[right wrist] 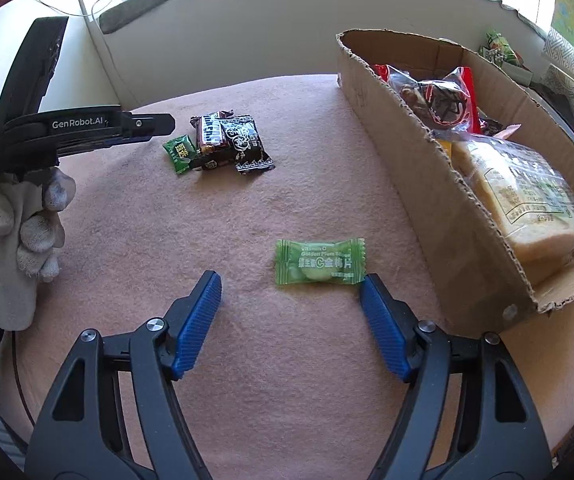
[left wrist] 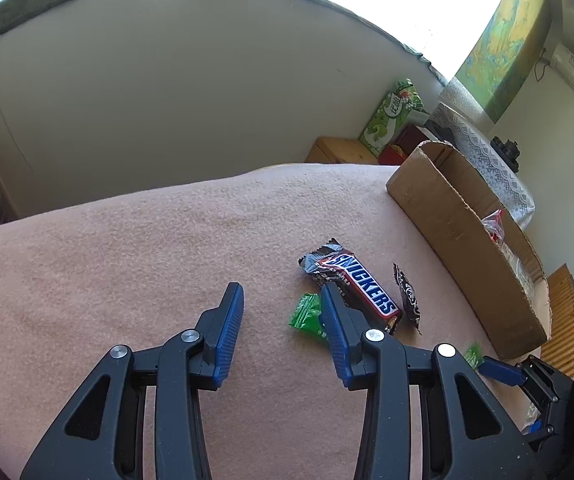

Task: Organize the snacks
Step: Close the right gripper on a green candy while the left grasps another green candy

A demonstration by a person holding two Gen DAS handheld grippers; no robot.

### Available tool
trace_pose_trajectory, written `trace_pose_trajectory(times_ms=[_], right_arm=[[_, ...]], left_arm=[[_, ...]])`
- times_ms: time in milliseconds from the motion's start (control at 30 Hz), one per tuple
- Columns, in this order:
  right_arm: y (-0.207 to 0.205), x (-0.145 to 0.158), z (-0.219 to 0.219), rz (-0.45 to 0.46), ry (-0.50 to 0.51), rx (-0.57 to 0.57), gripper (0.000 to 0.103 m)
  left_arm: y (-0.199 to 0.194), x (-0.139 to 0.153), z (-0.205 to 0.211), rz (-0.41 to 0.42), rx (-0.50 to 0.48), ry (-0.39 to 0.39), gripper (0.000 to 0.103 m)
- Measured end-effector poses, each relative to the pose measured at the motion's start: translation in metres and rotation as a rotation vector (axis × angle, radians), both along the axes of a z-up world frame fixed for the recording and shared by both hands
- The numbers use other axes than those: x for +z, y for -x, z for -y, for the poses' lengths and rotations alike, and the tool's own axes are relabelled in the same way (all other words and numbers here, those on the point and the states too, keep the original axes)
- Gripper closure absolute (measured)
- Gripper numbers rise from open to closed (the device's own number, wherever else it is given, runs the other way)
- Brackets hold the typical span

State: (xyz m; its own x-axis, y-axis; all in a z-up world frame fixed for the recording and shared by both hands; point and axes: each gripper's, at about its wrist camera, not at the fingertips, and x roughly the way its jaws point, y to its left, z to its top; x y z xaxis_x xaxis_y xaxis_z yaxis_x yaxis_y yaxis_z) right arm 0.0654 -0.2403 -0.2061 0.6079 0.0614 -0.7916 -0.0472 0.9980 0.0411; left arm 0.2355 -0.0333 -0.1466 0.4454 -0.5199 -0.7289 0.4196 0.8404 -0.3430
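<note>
On the pink blanket (left wrist: 127, 260) lie a Snickers bar (left wrist: 361, 288), a small green candy (left wrist: 307, 314) and a dark wrapper (left wrist: 407, 294), bunched together. My left gripper (left wrist: 281, 300) hovers open just left of them, nothing between its fingers. In the right wrist view the same bunch shows as Snickers bar (right wrist: 209, 134), small green candy (right wrist: 179, 152) and dark wrapper (right wrist: 247, 142), with the left gripper (right wrist: 159, 126) beside it. A green plum candy (right wrist: 319, 262) lies just ahead of my open right gripper (right wrist: 291, 280), near its right finger and untouched.
An open cardboard box (right wrist: 407, 152) stands at the right, holding a bread packet (right wrist: 523, 208) and a red packet (right wrist: 447, 96). A gloved hand (right wrist: 19, 220) holds the left gripper. Beyond the blanket's far edge stands a green carton (left wrist: 391, 120) on a wooden stand (left wrist: 339, 152).
</note>
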Motion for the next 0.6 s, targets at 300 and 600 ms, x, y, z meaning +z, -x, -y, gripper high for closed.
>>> trace_pose_trajectory(times_ms=[300, 600], right_arm=[[-0.008, 0.001, 0.0, 0.001, -0.04, -0.033, 0.028], [-0.025, 0.001, -0.019, -0.002, -0.037, 0.0, 0.028]], left_arm=[[-0.003, -0.002, 0.015, -0.019, -0.112, -0.003, 0.067], [0.029, -0.001, 0.022, 0.04, -0.234, -0.116, 0.067]])
